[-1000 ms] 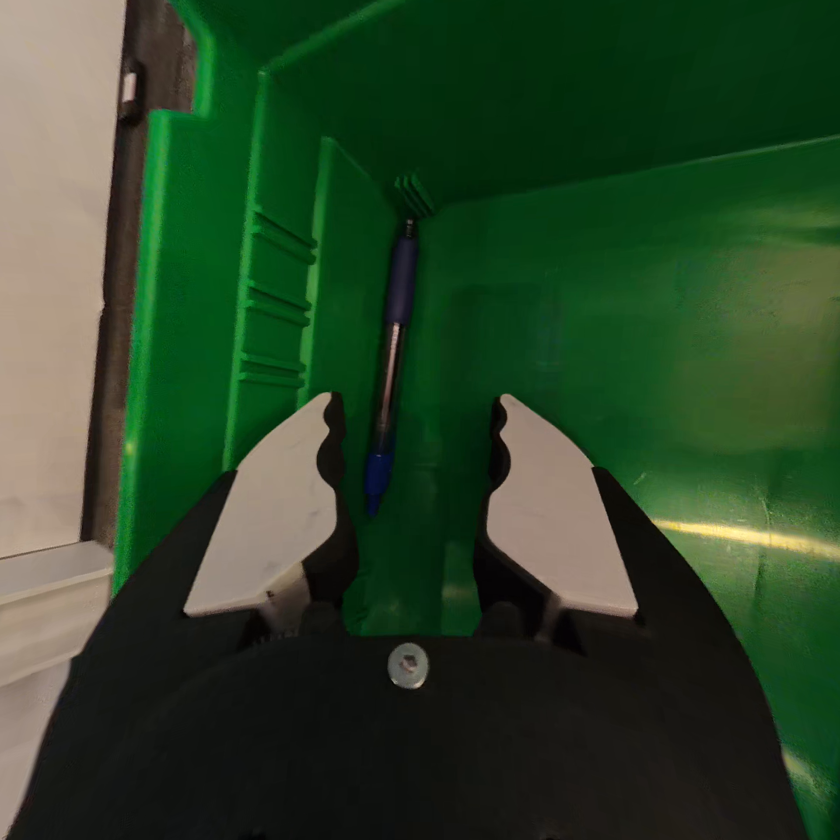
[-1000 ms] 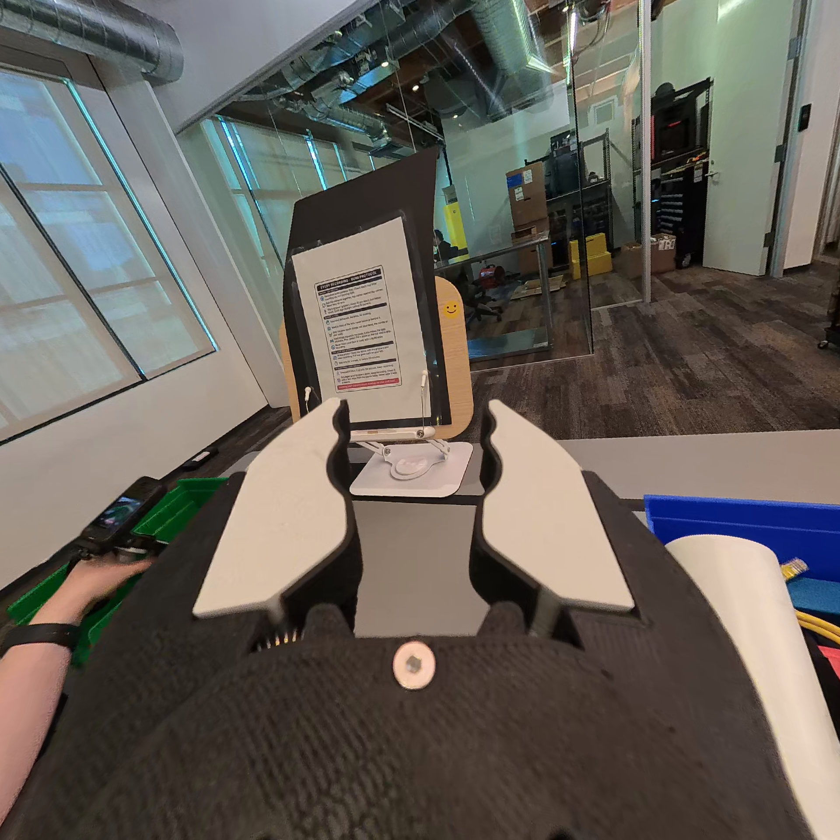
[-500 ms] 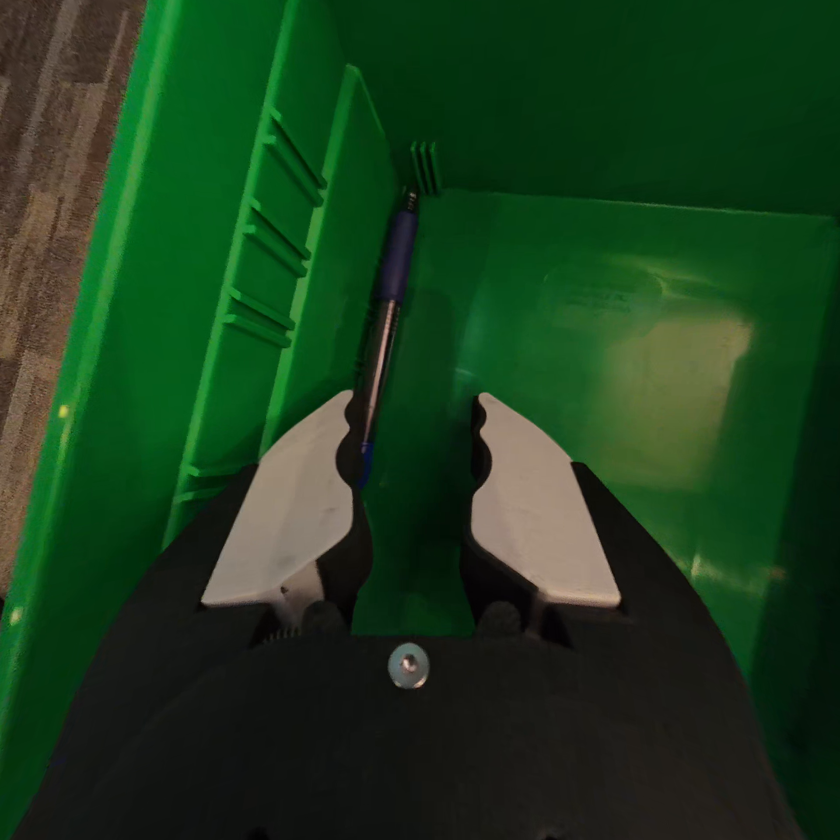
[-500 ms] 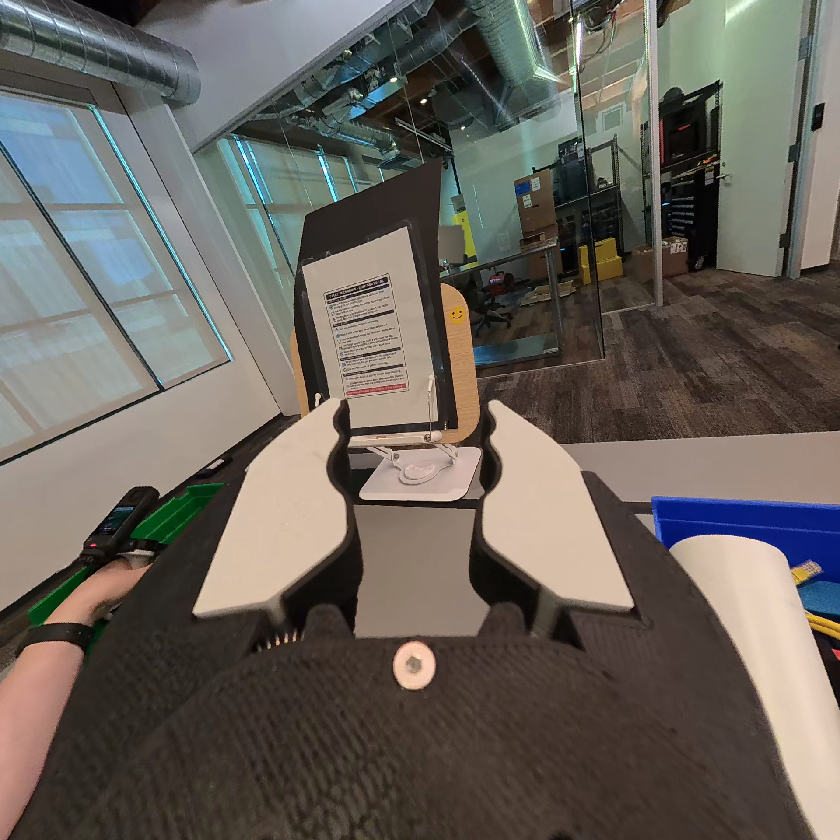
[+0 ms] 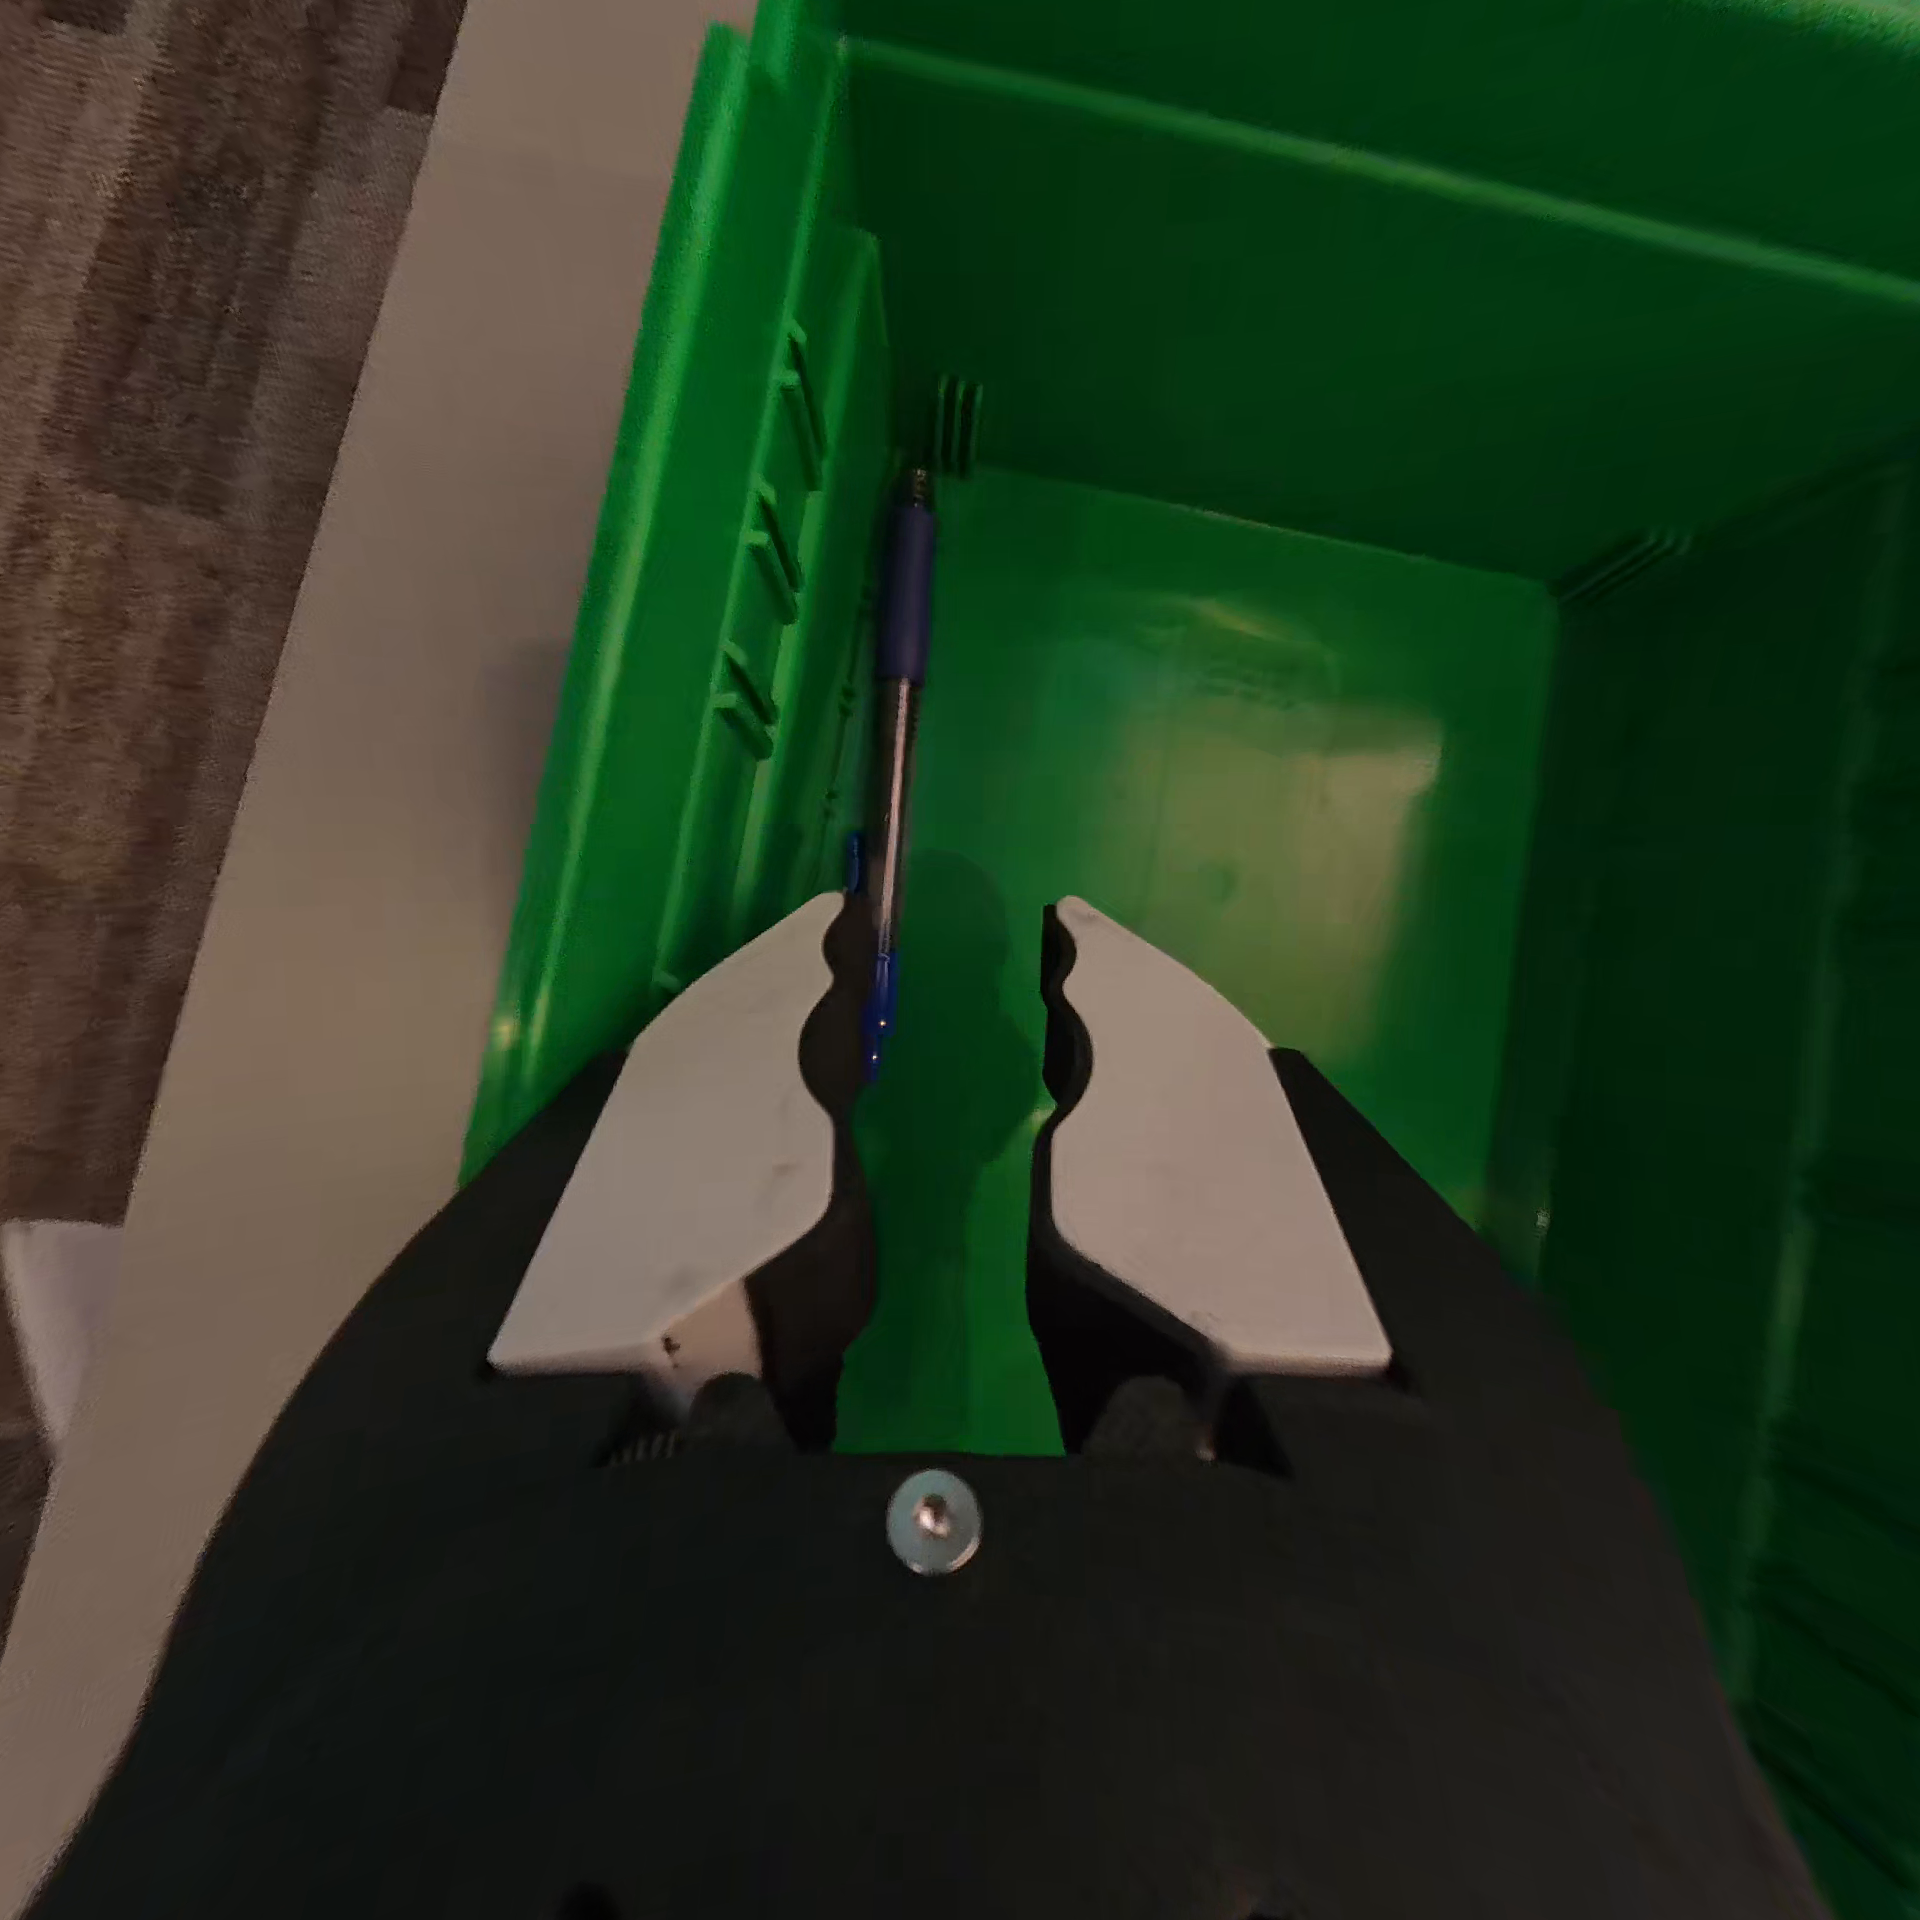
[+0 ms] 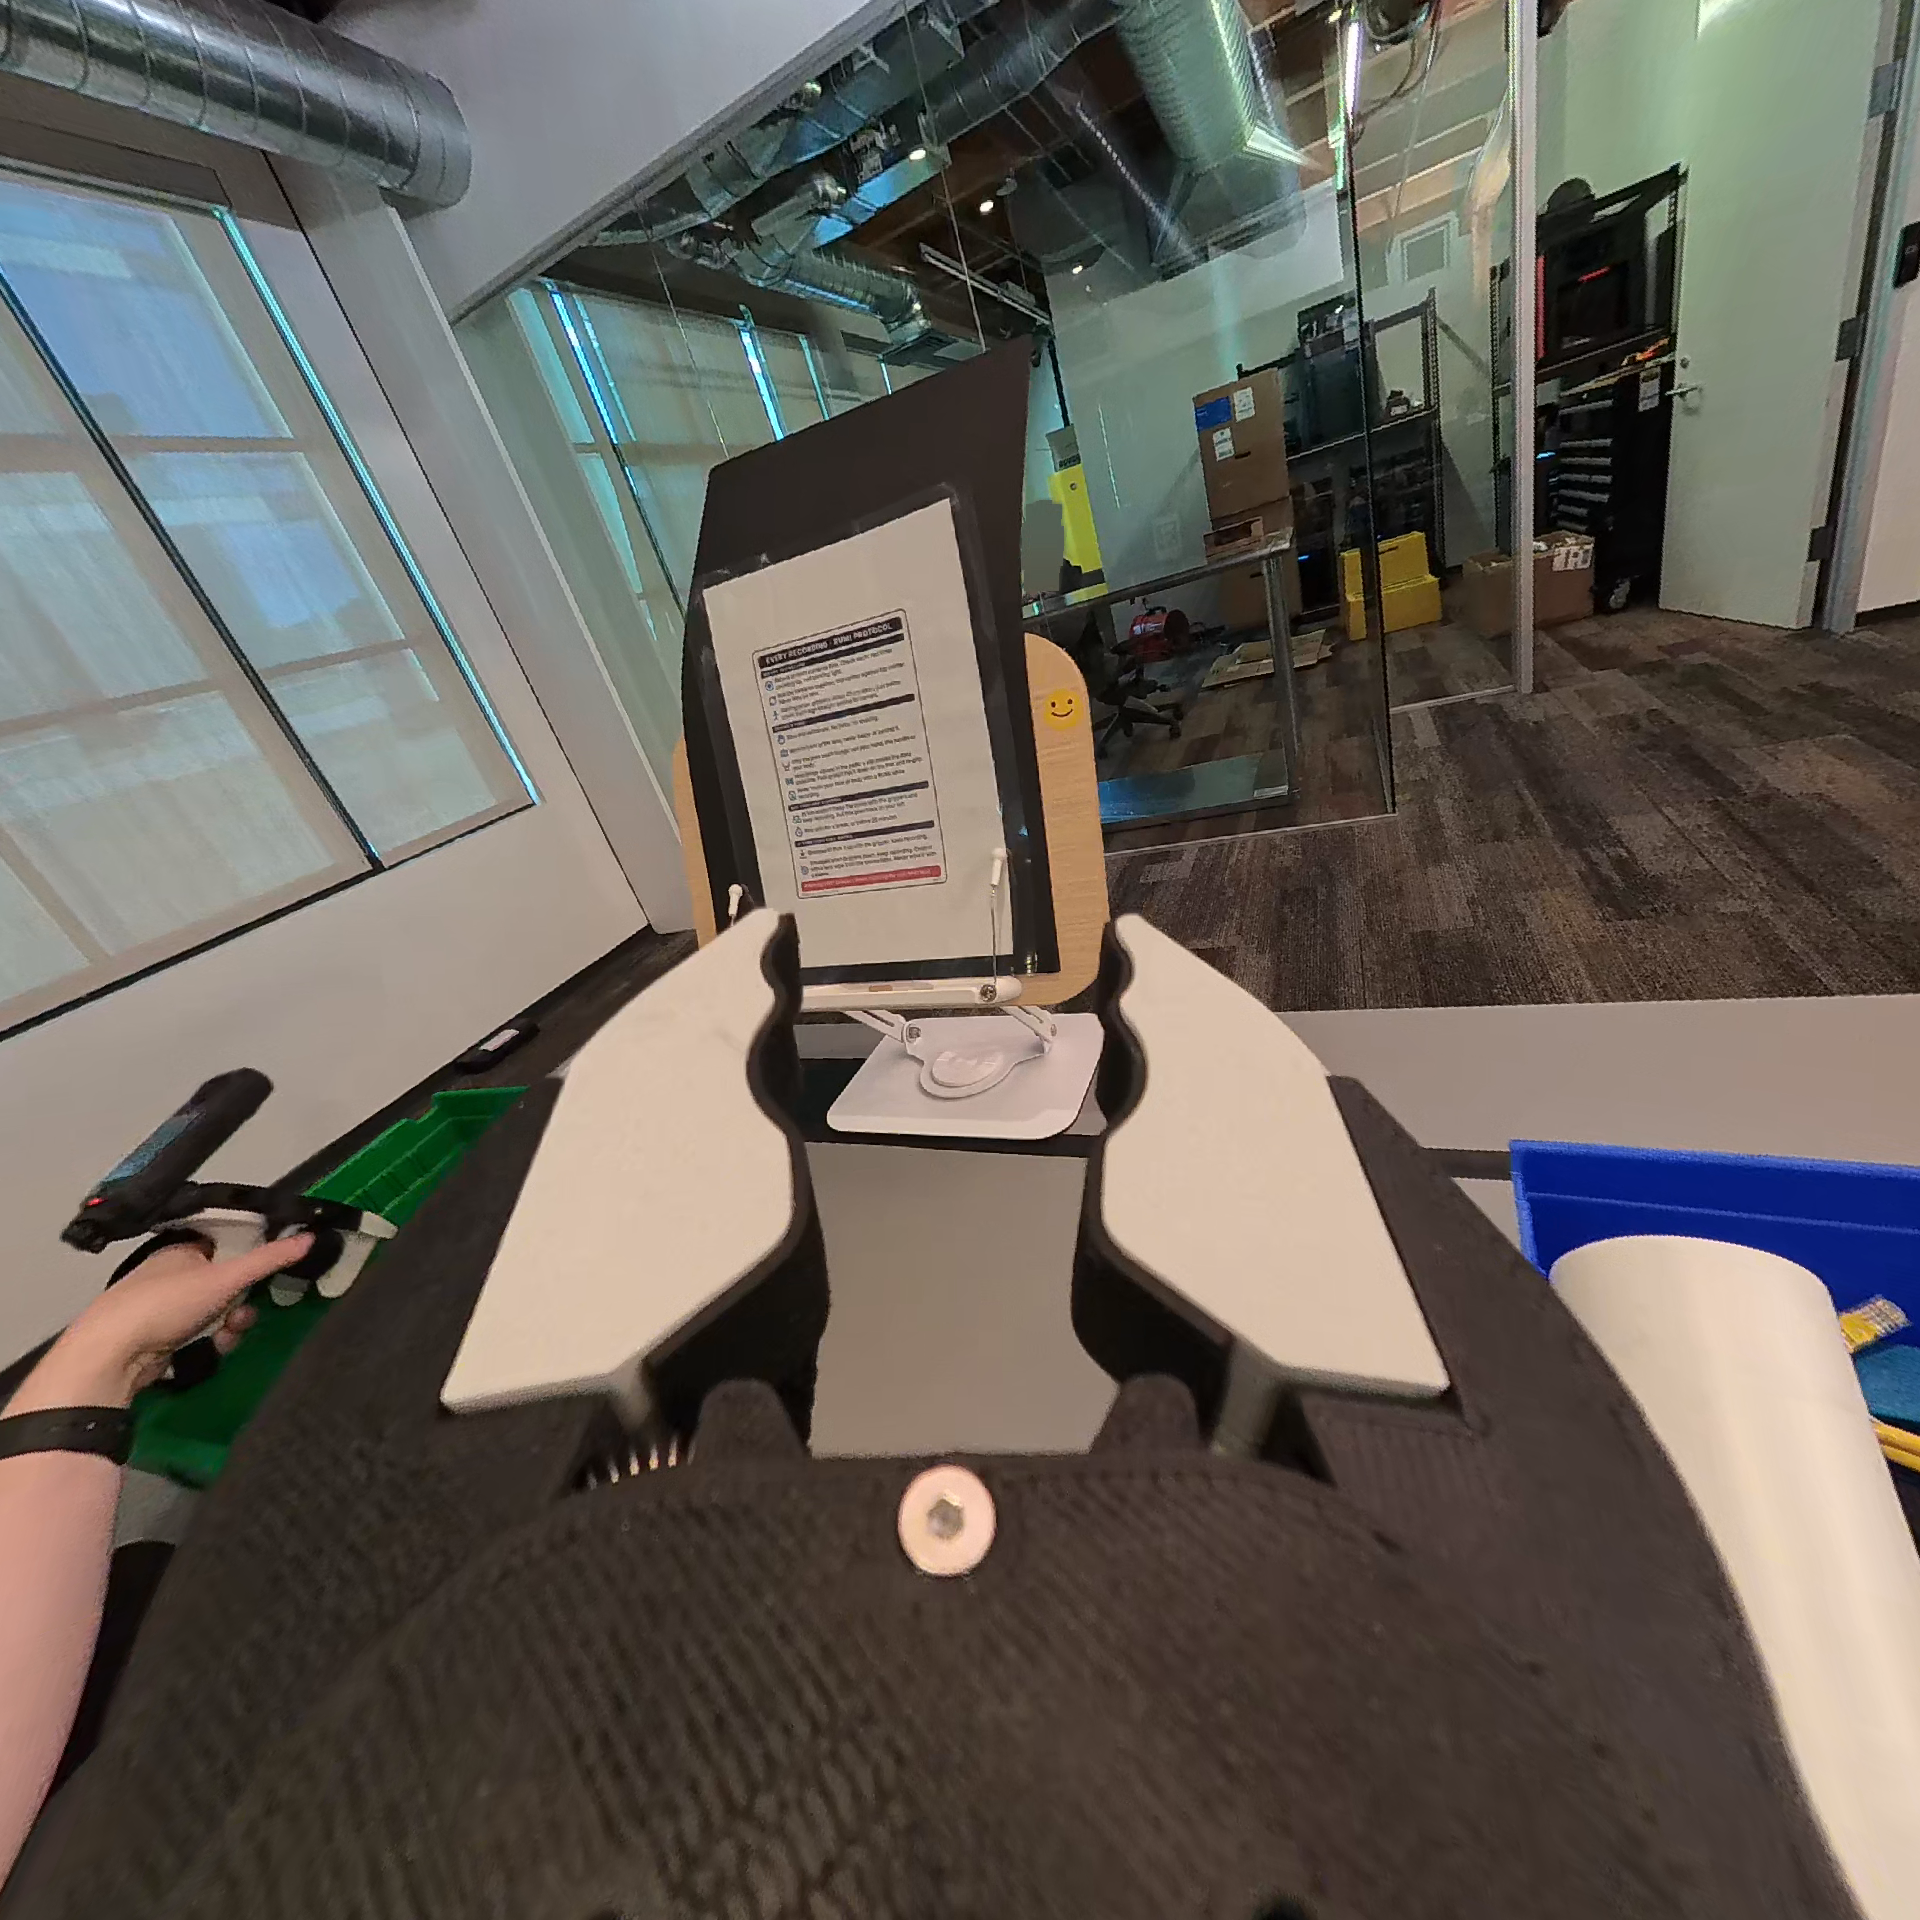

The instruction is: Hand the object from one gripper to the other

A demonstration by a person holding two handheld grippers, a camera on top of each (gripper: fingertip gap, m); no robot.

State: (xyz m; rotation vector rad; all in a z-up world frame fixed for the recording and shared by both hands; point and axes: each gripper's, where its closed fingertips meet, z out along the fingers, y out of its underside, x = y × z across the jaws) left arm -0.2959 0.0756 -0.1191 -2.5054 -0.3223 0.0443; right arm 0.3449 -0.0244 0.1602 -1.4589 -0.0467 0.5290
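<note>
A blue pen with a clear barrel lies along the left inner wall of a green bin. My left gripper is open above the bin floor, its left finger beside the pen's near end, which it partly hides. I cannot tell if it touches the pen. My right gripper is open and empty, held level above a grey table. In the right wrist view the left gripper's handle shows in a person's hand at far left over the green bin.
A document stand with a printed sheet stands on the table ahead of the right gripper. A blue bin with a white roll and yellow cables sits at right. White table edge and carpet lie left of the green bin. Some 70 cm of space lies between my two pairs of fingers.
The left gripper has drawn back and up from the bin, so more of the bin and the table edge show. Its jaws have narrowed somewhat. The right gripper has barely moved.
</note>
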